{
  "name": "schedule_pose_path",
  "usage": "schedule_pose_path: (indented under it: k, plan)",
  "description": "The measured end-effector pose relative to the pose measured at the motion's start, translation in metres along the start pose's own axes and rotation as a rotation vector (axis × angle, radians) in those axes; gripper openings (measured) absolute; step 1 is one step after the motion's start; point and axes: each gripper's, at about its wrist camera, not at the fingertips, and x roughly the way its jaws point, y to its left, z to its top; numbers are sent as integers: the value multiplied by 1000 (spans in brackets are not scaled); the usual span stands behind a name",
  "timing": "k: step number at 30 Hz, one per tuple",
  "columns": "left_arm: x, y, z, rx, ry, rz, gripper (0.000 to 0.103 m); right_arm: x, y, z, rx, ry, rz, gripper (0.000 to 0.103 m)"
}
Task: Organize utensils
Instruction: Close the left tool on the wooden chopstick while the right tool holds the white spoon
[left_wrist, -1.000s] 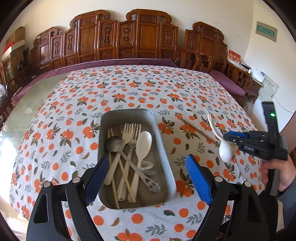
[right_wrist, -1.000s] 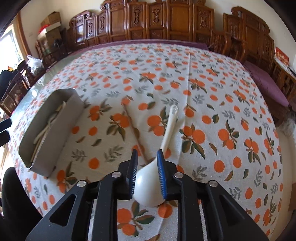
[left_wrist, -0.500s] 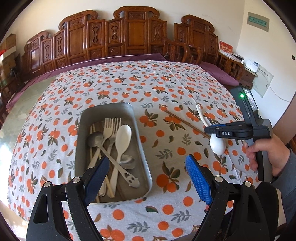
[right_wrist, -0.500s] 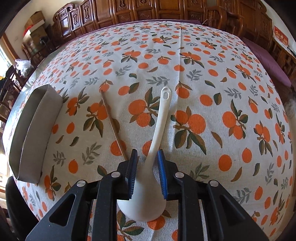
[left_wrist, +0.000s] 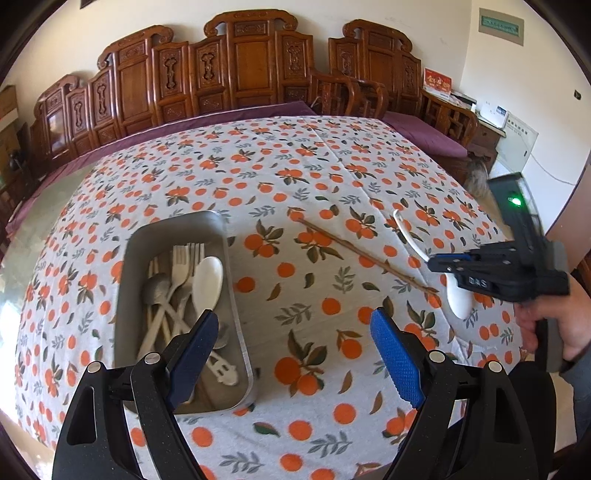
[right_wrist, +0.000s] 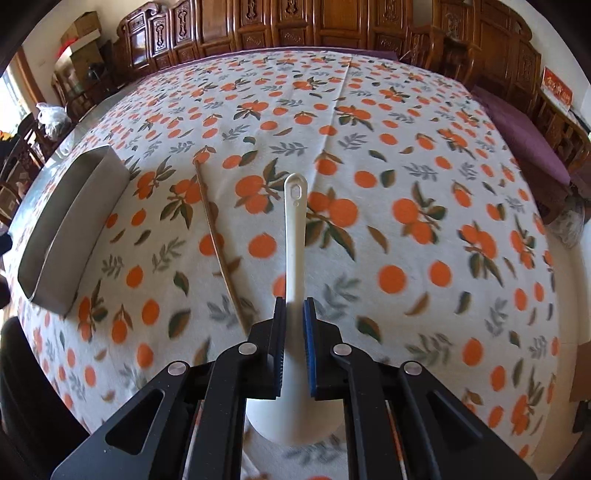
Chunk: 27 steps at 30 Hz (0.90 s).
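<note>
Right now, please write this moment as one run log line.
right gripper: just closed on white spoon handle | left gripper: open, empty | chopstick: on tablecloth | metal tray: holds utensils

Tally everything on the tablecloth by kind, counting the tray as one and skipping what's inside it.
White spoon: 1
Chopstick: 1
Tray: 1
Total: 3
</note>
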Motion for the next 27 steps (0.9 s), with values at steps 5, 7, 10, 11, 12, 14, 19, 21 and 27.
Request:
schedule_pose_path:
  k: [5, 7, 10, 11, 12, 14, 19, 21, 27]
  plan:
    - [17, -14, 5, -2, 24, -16, 81, -7, -10, -14, -32, -10, -45, 11]
    - [26, -20, 7, 1, 41, -18, 81, -11, -16, -18, -28, -21, -50, 11]
    - [39, -31, 13, 5, 61, -22, 81, -13, -23, -19, -32, -23, -53, 11]
    - [43, -34, 15, 6, 63, -24, 81, -14, -26, -19, -23, -28, -48, 11]
    - [49, -39, 18, 7, 68, -27, 81, -16, -28, -18, -15, -30, -42, 11]
    - [60, -45, 22, 3, 77, -30, 81, -17, -30, -18, -14, -35, -38, 11]
    - [88, -58, 33, -24, 113, -48, 81, -16, -38, -19, 6, -33, -32, 11]
    - [99, -61, 35, -35, 128, -46, 81, -16, -42, -19, 21, -34, -23, 11]
    - [125, -69, 34, -70, 160, -52, 74, -12, -51, -23, 41, -29, -18, 11]
